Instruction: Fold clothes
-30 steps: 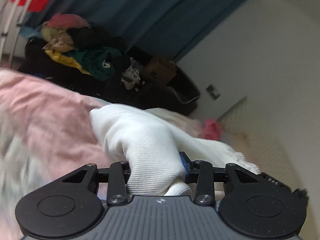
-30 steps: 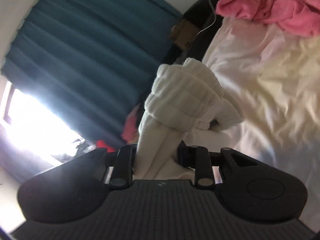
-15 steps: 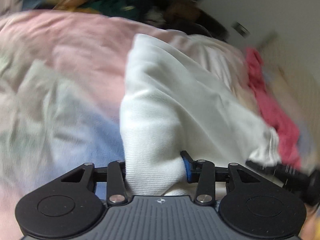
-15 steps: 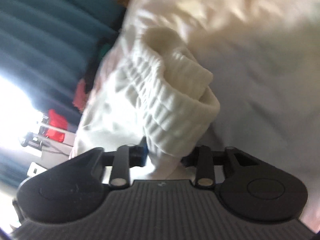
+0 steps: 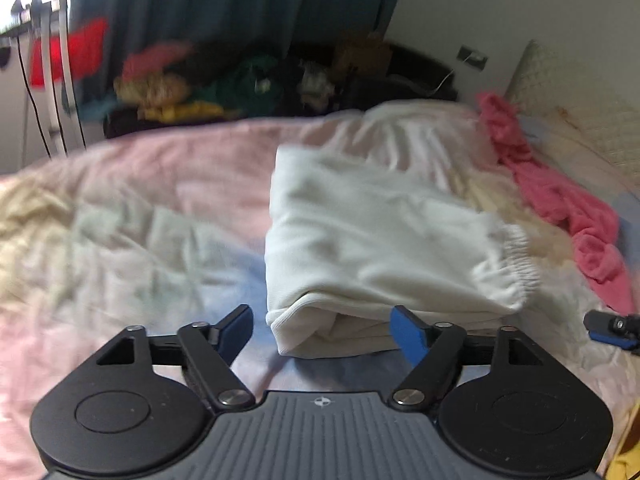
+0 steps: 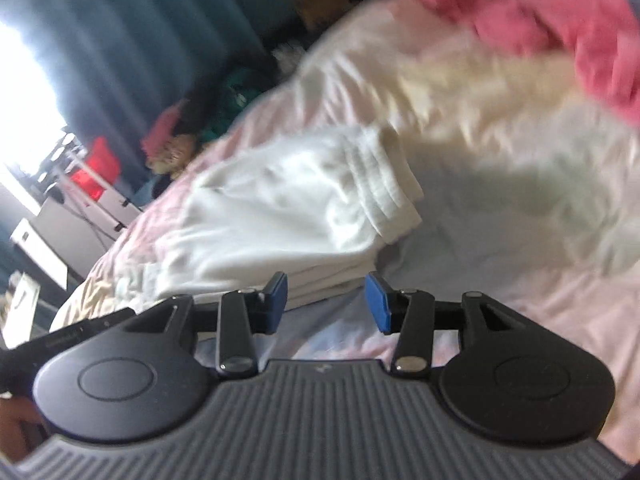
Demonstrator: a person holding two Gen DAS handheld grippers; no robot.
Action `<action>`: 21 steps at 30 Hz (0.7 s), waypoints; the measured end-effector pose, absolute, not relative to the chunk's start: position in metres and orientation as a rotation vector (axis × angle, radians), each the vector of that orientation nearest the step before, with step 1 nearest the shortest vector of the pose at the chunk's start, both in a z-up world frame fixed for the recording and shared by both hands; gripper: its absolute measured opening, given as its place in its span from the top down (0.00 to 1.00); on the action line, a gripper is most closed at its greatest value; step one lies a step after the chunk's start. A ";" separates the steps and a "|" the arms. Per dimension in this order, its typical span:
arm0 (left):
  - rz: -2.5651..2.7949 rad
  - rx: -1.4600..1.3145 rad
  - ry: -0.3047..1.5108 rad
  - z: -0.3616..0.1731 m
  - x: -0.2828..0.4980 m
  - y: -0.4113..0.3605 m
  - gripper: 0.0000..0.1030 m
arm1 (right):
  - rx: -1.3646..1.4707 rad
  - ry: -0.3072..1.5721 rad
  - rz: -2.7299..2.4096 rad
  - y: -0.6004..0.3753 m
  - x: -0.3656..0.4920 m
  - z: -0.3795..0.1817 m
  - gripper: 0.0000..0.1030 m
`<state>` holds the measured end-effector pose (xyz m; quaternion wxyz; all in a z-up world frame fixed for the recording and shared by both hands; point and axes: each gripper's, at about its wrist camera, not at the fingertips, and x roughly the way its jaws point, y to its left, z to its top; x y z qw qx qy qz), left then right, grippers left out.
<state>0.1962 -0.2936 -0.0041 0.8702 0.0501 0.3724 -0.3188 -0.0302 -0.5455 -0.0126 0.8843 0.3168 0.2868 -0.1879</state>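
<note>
Once gripped, white garment [image 5: 372, 236] now released.

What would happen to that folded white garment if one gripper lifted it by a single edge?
The white garment would probably sag and unfold: it is soft knit cloth in loose stacked layers. It looks light, so lifting should be easy. Pushed across the wrinkled bedspread, it would likely bunch rather than slide.

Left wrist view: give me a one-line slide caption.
Open left gripper facing folded white garment lying on the bed, pink garment beside it.
</note>
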 end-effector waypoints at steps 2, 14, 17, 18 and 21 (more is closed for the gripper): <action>-0.666 0.094 0.723 0.020 0.171 -0.280 0.12 | 0.612 0.552 -0.376 -0.534 -0.042 0.009 0.29; -0.716 0.095 0.445 0.101 0.025 -0.229 0.00 | 0.404 0.389 -0.274 -0.455 -0.115 0.085 0.18; -0.711 0.046 0.415 0.101 0.004 -0.215 0.00 | 0.403 0.350 -0.282 -0.444 -0.128 0.081 0.18; -0.707 0.037 0.406 0.100 -0.002 -0.210 0.00 | 0.404 0.337 -0.287 -0.441 -0.133 0.079 0.18; -0.687 0.034 0.389 0.095 -0.017 -0.201 0.00 | 0.399 0.299 -0.310 -0.433 -0.141 0.071 0.18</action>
